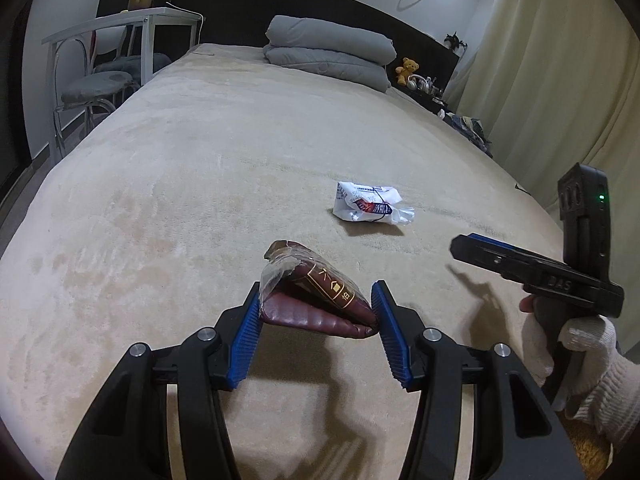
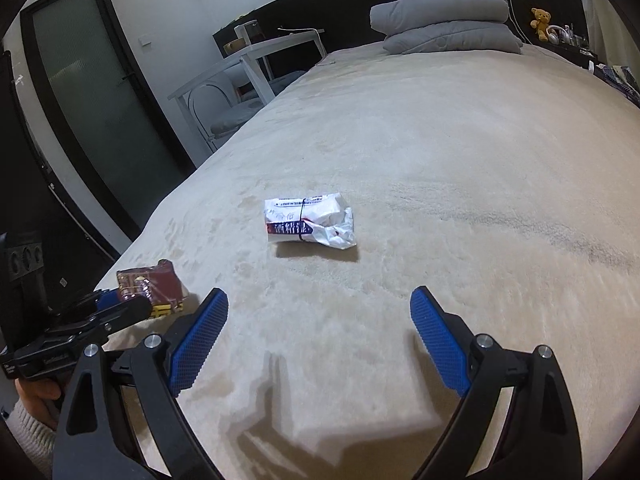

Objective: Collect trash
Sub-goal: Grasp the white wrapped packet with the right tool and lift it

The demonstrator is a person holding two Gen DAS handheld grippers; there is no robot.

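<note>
My left gripper has its blue pads pressed against both ends of a crumpled maroon wrapper, pinching it just above the beige bed cover. My right gripper sits with its fingers spread wide and nothing between them, low over the cover. Ahead of it, well apart from the fingertips, a white crumpled packet with red and blue print lies flat on the bed. Farther up, folded grey pillows are stacked near the dark headboard, with a small teddy bear beside them.
</note>
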